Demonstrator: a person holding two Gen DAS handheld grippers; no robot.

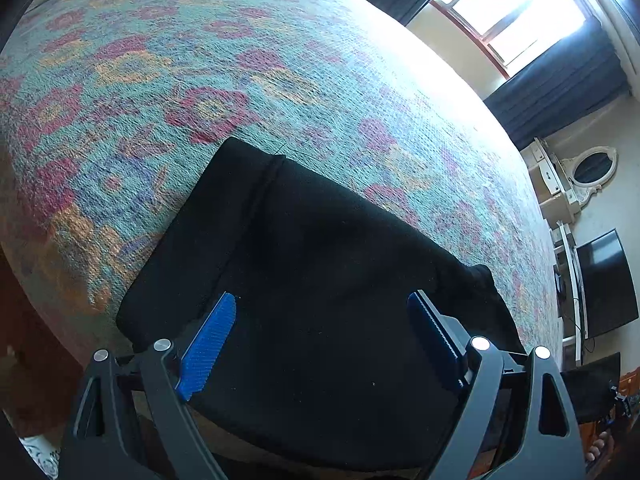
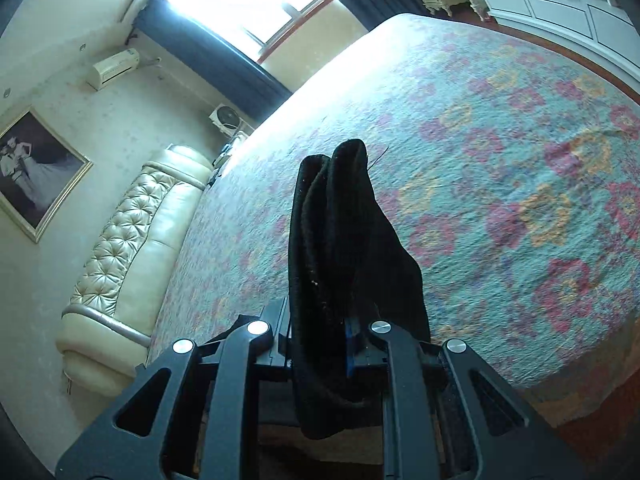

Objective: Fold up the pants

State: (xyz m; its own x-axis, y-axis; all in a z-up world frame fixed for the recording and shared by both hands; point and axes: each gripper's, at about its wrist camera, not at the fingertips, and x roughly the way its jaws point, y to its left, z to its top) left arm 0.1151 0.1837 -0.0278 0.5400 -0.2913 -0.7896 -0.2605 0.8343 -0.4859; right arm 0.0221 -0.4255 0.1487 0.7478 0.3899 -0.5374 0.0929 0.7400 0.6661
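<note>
Black pants (image 1: 312, 280) lie folded flat on a floral bedspread (image 1: 240, 80) near the bed's front edge. My left gripper (image 1: 320, 304) is open, its blue pads (image 1: 210, 340) spread wide just above the pants, holding nothing. My right gripper (image 2: 340, 332) is shut on a bunched fold of the black pants (image 2: 340, 240). The cloth stands up between its fingers above the bedspread (image 2: 500, 160) and hides most of the pads.
A cream tufted headboard (image 2: 132, 240) runs along the bed's left side in the right wrist view. A window with dark curtains (image 1: 560, 92) is beyond the bed. White furniture (image 2: 560, 8) and a TV (image 1: 604, 288) stand past the foot.
</note>
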